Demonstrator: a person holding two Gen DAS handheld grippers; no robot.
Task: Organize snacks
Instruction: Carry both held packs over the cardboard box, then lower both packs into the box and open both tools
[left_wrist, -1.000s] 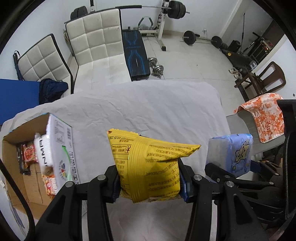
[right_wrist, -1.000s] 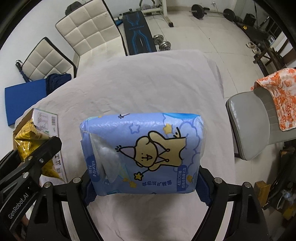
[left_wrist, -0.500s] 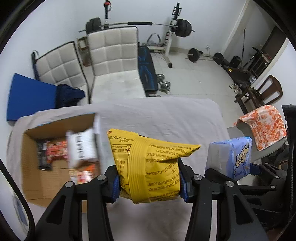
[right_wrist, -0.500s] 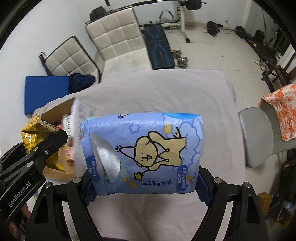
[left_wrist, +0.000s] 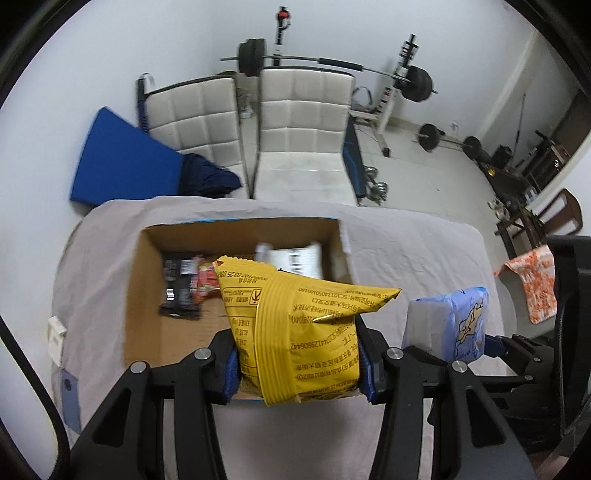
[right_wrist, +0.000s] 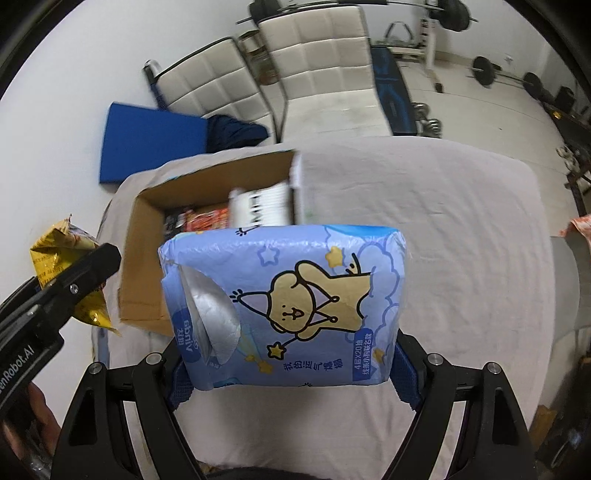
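My left gripper (left_wrist: 297, 363) is shut on a yellow snack bag (left_wrist: 295, 325), held above the near edge of an open cardboard box (left_wrist: 144, 280). The box holds a black packet (left_wrist: 181, 291), a red packet (left_wrist: 205, 282) and a white packet (left_wrist: 295, 258). My right gripper (right_wrist: 288, 369) is shut on a blue pack with a cartoon bear (right_wrist: 284, 306), held above the table to the right of the box (right_wrist: 144, 258). The blue pack (left_wrist: 454, 325) also shows at the right of the left wrist view, and the yellow bag (right_wrist: 70, 280) at the left of the right wrist view.
The table wears a pale cloth (left_wrist: 406, 251). Two white padded chairs (left_wrist: 303, 122) stand behind it, with a blue mat (left_wrist: 118, 162) and dark cloth on the left. Barbells and a bench (right_wrist: 391, 92) fill the far floor. A grey chair (right_wrist: 569, 280) stands on the right.
Both grippers have swung left toward the box, each keeping its pack. The box now lies straight ahead of the left gripper, under the yellow bag.
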